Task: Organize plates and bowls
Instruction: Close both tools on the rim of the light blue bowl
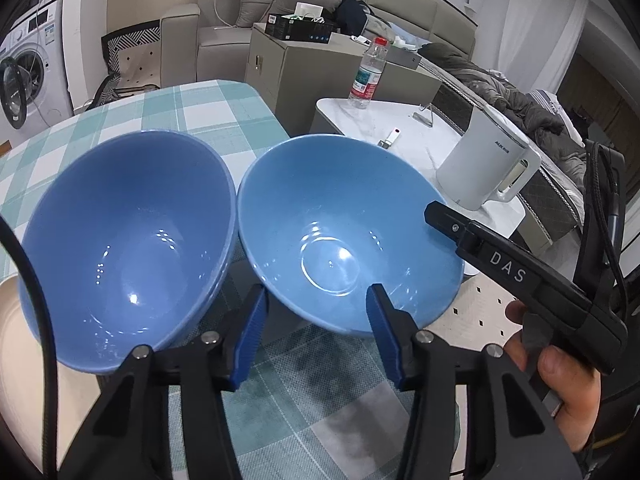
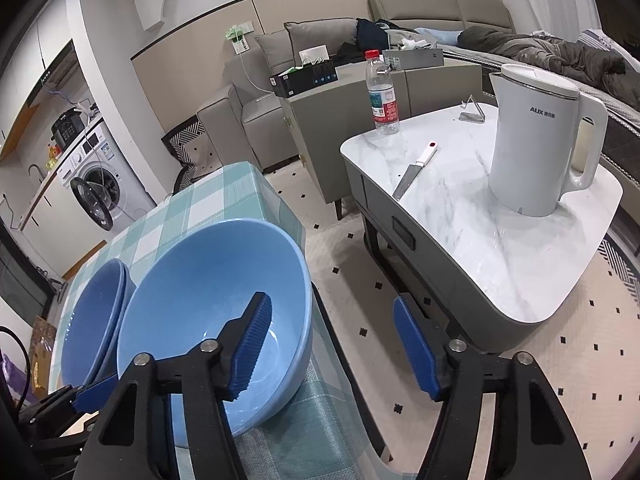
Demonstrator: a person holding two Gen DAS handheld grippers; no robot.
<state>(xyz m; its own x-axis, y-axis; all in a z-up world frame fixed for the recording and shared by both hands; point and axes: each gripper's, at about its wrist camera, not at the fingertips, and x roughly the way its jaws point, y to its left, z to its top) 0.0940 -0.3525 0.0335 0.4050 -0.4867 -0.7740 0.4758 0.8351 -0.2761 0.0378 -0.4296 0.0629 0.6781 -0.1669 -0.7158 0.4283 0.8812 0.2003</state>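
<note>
both tongs gaping wide, right tongs point(image 2: 332, 344) straddling near rim of lighter bowl point(image 2: 192, 292), left tongs point(image 1: 316, 336) sitting just short of it.

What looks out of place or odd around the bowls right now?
The lighter blue bowl sits at the very corner of the checked table, near the edge. On the marble side table, a knife lies loose. No spills or damage visible.

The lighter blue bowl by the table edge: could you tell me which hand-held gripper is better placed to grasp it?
Probably the right hand-held gripper: it is open, with one finger already inside the lighter blue bowl and the other outside its rim. The left hand-held gripper, also open, sits in front of it.
</note>
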